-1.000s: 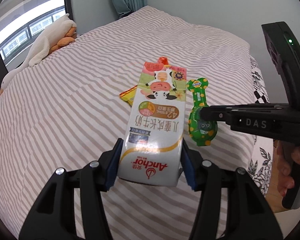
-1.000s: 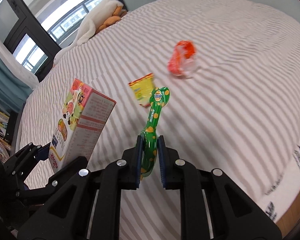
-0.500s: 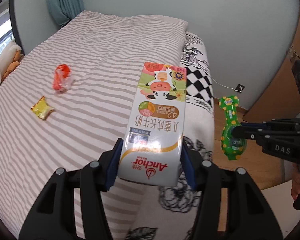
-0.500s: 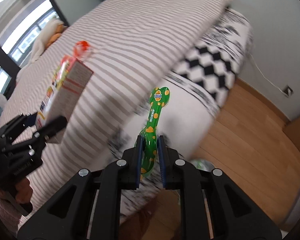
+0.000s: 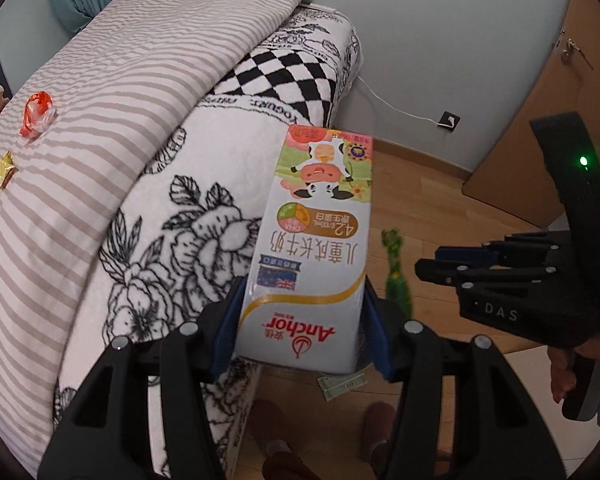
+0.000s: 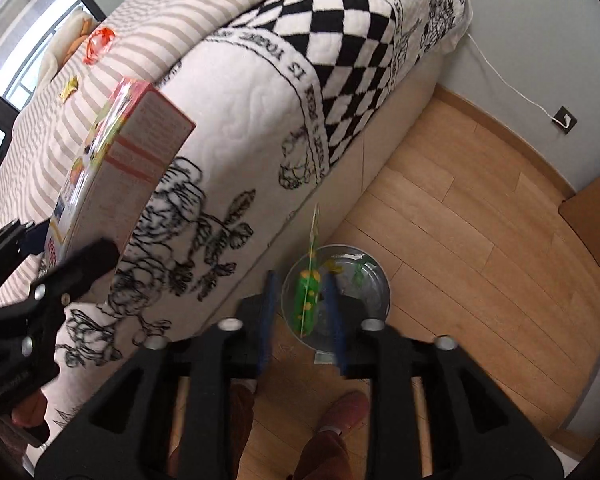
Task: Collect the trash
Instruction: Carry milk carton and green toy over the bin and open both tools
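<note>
Two pieces of trash have come off the bed with you since a second ago: then both grippers hung over the striped duvet (image 5: 112, 80), now they sit past the bed's foot, above the wooden floor (image 6: 460, 240). Your left gripper (image 5: 300, 320) is clenched on the milk carton (image 5: 316, 240), pads pressed on its lower sides; the carton's long axis runs straight away from the camera, its cow-printed top end farthest from you. Your right gripper (image 6: 302, 316) has just been opening: the green spotted wrapper (image 6: 306, 300), clamped a second ago, now lies blurred between the parted blue pads, touching neither, its long axis along the fingers, thin tip pointing away, above the metal bin (image 6: 364, 280). Back on the duvet lie a red wrapper (image 5: 36, 118) and a yellow wrapper (image 5: 5, 169).
</note>
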